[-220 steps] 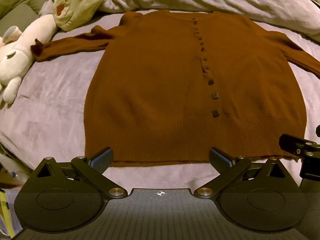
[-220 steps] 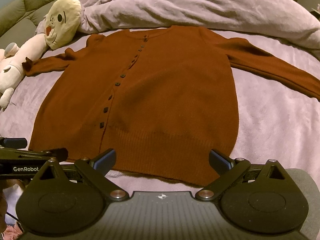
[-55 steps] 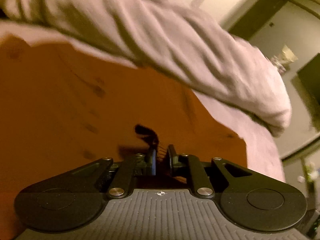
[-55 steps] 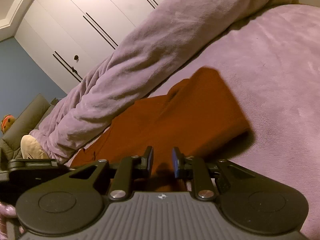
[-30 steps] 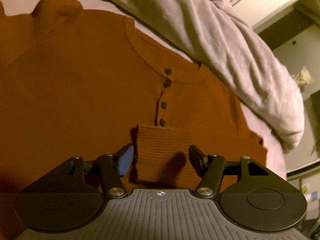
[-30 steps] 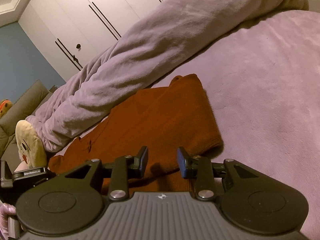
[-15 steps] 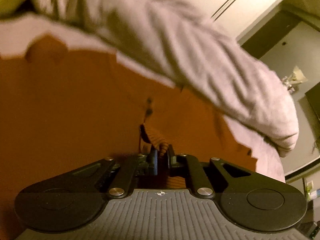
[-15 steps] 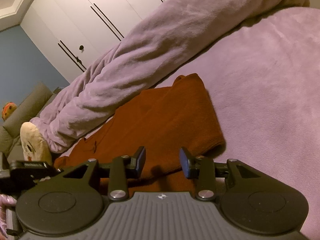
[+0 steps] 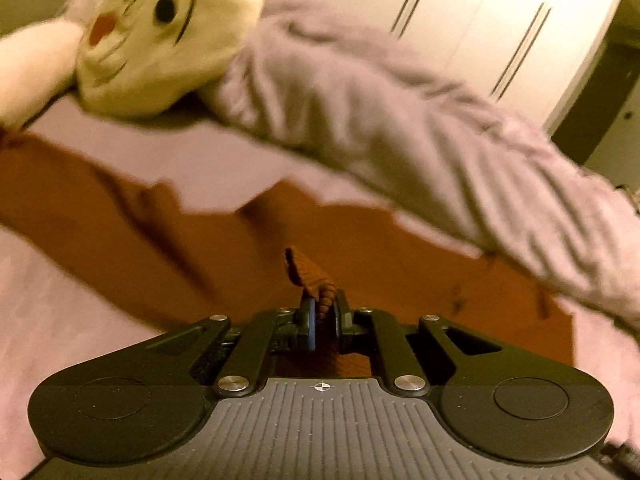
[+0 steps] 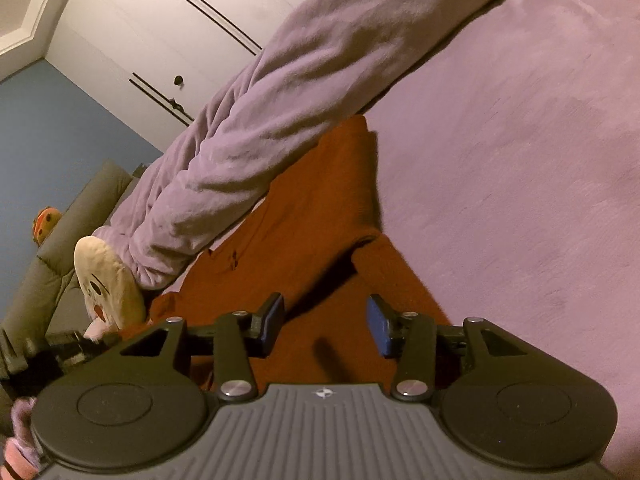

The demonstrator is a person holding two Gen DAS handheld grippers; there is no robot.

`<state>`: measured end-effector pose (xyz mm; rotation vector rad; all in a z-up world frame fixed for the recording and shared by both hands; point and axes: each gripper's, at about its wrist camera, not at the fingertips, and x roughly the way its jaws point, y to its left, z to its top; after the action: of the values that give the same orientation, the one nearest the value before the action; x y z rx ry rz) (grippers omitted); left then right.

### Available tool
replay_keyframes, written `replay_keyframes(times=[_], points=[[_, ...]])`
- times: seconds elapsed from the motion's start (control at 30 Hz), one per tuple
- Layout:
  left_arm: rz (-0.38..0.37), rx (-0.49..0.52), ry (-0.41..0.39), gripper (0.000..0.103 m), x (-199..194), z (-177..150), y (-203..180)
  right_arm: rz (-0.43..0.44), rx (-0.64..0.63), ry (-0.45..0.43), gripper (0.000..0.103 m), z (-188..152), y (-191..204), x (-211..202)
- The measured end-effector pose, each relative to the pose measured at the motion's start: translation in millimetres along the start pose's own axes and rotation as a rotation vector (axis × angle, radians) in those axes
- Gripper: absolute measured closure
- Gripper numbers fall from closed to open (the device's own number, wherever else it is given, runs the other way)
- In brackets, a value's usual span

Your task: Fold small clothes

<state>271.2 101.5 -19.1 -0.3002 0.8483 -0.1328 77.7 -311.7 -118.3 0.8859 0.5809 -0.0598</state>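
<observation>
A rust-brown knit cardigan lies flat on the lilac bed cover. My left gripper is shut on a ribbed sleeve cuff, which sticks up out of the pads above the cardigan's body. In the right wrist view the cardigan shows one side folded over onto itself. My right gripper hovers just over that folded cloth. Its jaws are opening, and cloth lies below them without either pad pressing on it.
A rolled lilac duvet runs along the far side of the bed, right behind the cardigan. A cream plush toy lies at its left end. White wardrobe doors and a grey sofa stand beyond. Bare bed cover stretches to the right.
The left gripper closed on the sleeve cuff, then rose and swung left with it, bringing the plush toy into view. The right jaws widened over the folded cloth and hardly moved.
</observation>
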Motion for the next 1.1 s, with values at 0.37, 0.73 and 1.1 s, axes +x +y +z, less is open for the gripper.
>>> replay_keyframes(times=[0.37, 0.73, 1.1], points=[[-0.018, -0.004, 0.049, 0.092, 21, -12, 12, 0.012, 0.14, -0.05, 0.06, 21, -3, 42], [-0.104, 0.068, -0.046, 0.092, 20, -8, -5, -0.201, -0.239, -0.218, 0.097, 25, 33, 49], [-0.037, 0.108, 0.038, 0.092, 49, -20, 0, -0.305, -0.364, -0.168, 0.099, 15, 30, 62]])
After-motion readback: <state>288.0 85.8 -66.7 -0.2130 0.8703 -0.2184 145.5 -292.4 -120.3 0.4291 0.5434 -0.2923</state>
